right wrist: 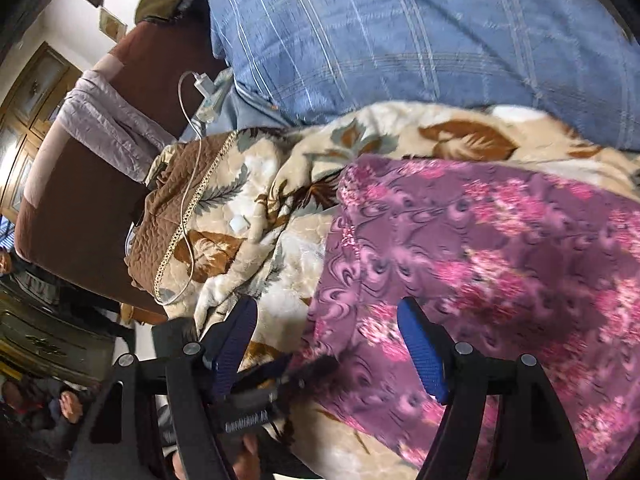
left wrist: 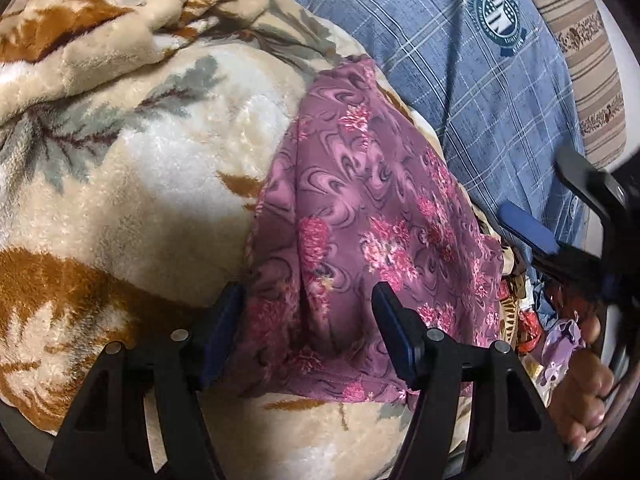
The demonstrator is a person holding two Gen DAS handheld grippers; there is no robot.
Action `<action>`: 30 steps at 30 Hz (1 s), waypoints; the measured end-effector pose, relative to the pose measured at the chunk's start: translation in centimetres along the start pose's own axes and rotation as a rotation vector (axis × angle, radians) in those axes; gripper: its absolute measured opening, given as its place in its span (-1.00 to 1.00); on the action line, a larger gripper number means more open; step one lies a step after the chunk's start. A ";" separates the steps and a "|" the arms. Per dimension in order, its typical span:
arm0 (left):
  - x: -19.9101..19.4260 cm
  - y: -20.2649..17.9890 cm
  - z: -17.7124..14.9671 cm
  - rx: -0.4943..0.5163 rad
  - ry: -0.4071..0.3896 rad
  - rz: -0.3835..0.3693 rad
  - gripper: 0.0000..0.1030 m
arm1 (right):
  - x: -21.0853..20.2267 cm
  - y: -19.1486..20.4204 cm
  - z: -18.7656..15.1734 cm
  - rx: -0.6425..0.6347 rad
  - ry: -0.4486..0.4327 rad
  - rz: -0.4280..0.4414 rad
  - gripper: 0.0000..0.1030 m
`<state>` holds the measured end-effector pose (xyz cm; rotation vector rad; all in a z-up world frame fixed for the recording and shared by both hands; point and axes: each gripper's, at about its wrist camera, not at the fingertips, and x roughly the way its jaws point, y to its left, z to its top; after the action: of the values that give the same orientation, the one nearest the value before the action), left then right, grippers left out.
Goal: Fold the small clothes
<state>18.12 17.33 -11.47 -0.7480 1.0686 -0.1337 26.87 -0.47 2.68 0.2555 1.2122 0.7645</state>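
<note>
Lying flat on a plush cream blanket [left wrist: 132,184] with brown and grey leaf print, a purple floral garment [left wrist: 360,208] fills the middle of the left wrist view, folded into a long panel running from upper centre toward the bottom. Left gripper [left wrist: 310,312] hangs over its near end, jaws apart, nothing pinched; the left finger sits at the cloth's left edge, the right finger over the fabric. Whether the tips touch the cloth, cannot tell. Right gripper [left wrist: 532,232] shows at the right edge, blurred, blue pad visible, with a hand [left wrist: 584,396] below it. A person's blue plaid shirt [left wrist: 460,80] with a round crest sits behind the garment. A striped cushion [left wrist: 592,60] is at far right.

Right wrist view: same purple floral garment [right wrist: 500,264] covers the right half, motion-blurred, on the blanket [right wrist: 256,208]. Right gripper [right wrist: 326,340] has jaws spread wide, empty, left finger over blanket, right finger over the garment. Left gripper's black frame [right wrist: 248,404] appears low, between the fingers. White charger with cable [right wrist: 202,92] lies by a brown quilted cover [right wrist: 168,216]. Brown armchair [right wrist: 80,208] at left.
</note>
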 end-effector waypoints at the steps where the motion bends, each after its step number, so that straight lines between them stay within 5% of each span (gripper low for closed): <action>1: 0.1 0.3 0.0 -0.003 -0.001 -0.003 0.23 | 0.8 0.1 0.4 0.002 0.015 0.001 0.44; 4: 0.1 0.0 0.1 0.026 0.003 0.023 0.13 | 3.4 0.5 1.3 -0.002 0.075 -0.003 0.44; 7: 0.3 -0.1 0.0 0.053 0.008 0.072 -0.82 | 6.3 1.2 2.3 -0.018 0.144 -0.014 0.44; 12: -0.5 0.7 0.4 -0.012 0.013 -0.061 -0.86 | 9.6 1.8 3.9 -0.028 0.209 -0.034 0.44; 17: -3.6 -0.7 0.4 0.040 -0.110 -0.232 -0.87 | 12.2 2.6 5.3 -0.058 0.272 -0.091 0.44; 23: -3.5 -2.1 0.2 0.106 -0.137 -0.227 -0.88 | 14.0 3.3 5.1 -0.126 0.323 -0.201 0.37; 25: -3.6 -1.7 0.4 0.101 -0.137 -0.232 -0.88 | 14.6 3.1 4.9 -0.138 0.340 -0.230 0.28; 30: -3.2 -1.3 0.5 0.087 -0.134 -0.240 -0.89 | 15.9 2.3 4.3 -0.180 0.363 -0.335 -0.42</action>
<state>17.27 18.02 -8.13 -0.7937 0.8386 -0.3286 32.13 12.41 -6.33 -0.2418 1.4694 0.6352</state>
